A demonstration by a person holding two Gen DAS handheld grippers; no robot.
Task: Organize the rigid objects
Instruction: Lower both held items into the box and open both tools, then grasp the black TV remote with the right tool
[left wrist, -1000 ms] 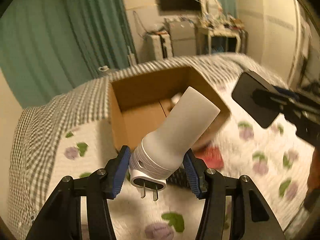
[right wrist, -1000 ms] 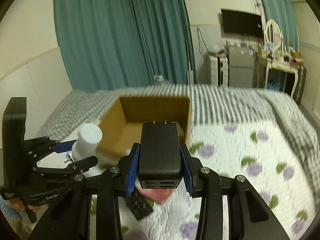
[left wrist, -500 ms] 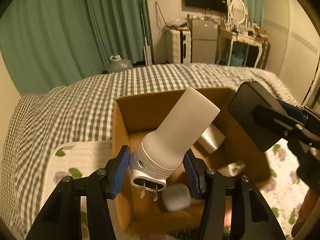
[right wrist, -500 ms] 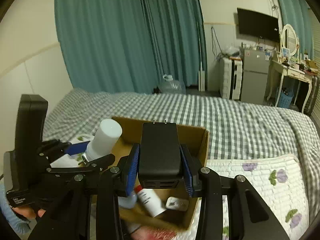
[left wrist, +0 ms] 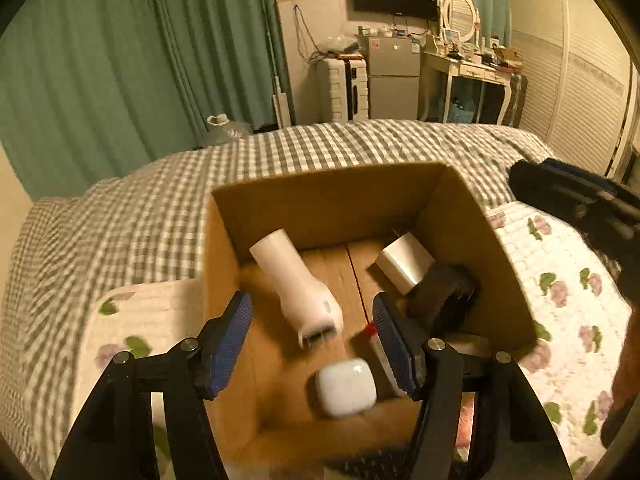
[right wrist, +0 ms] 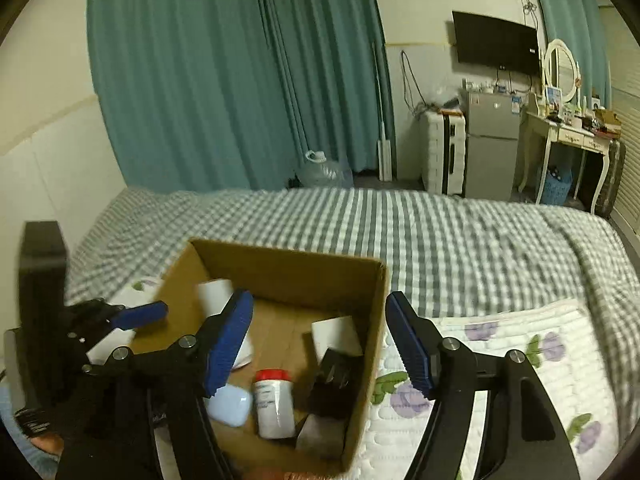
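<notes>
Cardboard box (left wrist: 224, 256) sits open-topped on the bed, and inside it six things can be counted: one white cone-shaped plug-in device (left wrist: 296, 280) lying tilted on the box floor, one white charger block (left wrist: 404, 262) at the far right, one black power adapter (left wrist: 444, 300) leaning just beside that block, one white earbud case (left wrist: 346, 386) near the front, one small white bottle with a red cap (right wrist: 274, 400), and one grey block (right wrist: 320, 434) in the front corner. Left gripper (left wrist: 312, 344) hangs over the box with fingers spread wide, holding nothing. Right gripper (right wrist: 320, 344) does the same, fingers apart and empty. Under the box lie a grey checked blanket (right wrist: 460, 240) and a white floral quilt (right wrist: 520, 340).
</notes>
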